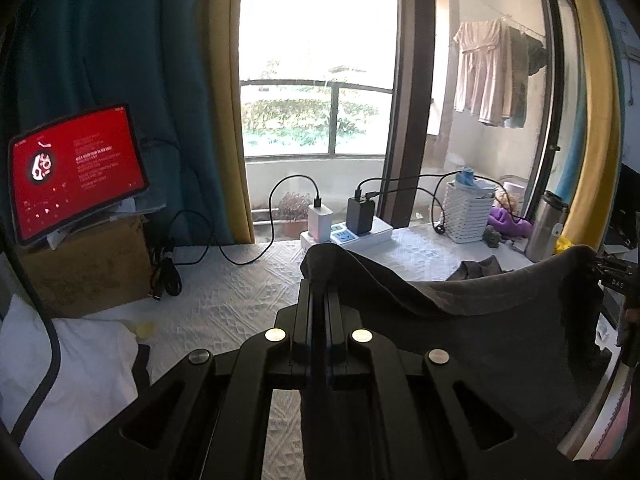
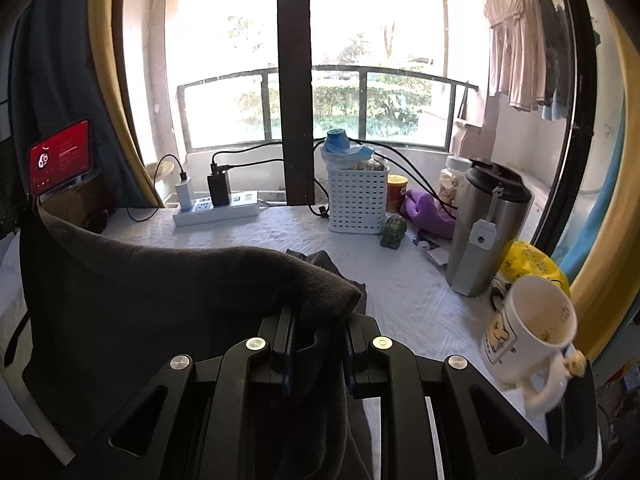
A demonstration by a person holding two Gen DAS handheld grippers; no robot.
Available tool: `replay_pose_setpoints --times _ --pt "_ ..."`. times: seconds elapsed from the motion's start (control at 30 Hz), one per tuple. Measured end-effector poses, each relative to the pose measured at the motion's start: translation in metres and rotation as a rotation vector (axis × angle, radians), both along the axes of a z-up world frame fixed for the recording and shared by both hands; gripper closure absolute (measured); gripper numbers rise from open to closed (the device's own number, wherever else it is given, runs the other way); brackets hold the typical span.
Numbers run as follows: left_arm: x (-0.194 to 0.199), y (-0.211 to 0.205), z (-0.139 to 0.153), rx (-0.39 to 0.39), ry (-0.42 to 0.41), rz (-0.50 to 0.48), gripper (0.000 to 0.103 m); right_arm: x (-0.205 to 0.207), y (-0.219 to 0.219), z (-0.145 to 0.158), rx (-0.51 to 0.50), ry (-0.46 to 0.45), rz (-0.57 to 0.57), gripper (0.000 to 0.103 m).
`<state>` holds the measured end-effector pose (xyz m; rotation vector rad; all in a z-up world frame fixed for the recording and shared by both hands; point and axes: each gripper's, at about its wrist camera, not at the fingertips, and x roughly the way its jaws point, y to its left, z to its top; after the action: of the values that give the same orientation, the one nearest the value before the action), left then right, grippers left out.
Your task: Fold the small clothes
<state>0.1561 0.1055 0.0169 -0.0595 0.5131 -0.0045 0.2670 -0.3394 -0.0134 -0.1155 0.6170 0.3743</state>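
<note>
A dark grey garment (image 1: 500,320) hangs stretched in the air between the two grippers, lifted clear of the white quilted surface (image 1: 240,292) below. The left gripper (image 1: 319,292) pinches one upper corner with its jaws pressed nearly together on the cloth, and the right gripper (image 2: 318,320) holds the opposite upper corner, its jaws standing a little further apart around a thicker bunch of fabric. The top edge of the garment runs side to side from one gripper to the other, sagging slightly in the middle, so its long axis lies across the person's front and the body of the cloth drops downward from that line. Each gripper is at its own end, neither nearer the middle. Judging from this, the coming move depends on that held edge: laying the cloth flat or bringing the corners together would mean carrying both ends evenly. A second dark cloth (image 2: 320,260) lies crumpled on the surface beyond, and a white mug (image 2: 528,332) sits close to the right gripper, which could be knocked.
</note>
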Motion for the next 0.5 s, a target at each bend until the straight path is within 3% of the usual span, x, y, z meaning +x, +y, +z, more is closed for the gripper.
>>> replay_pose_setpoints --times 0.27,0.5 --pt "0.037 0.013 -0.021 -0.008 0.060 0.039 0.100 0.052 0.014 -0.022 -0.011 0.071 0.044 0.084" --pt "0.077 0.027 -0.065 -0.034 0.165 0.074 0.100 0.102 0.032 -0.063 -0.083 0.190 0.113 0.084"
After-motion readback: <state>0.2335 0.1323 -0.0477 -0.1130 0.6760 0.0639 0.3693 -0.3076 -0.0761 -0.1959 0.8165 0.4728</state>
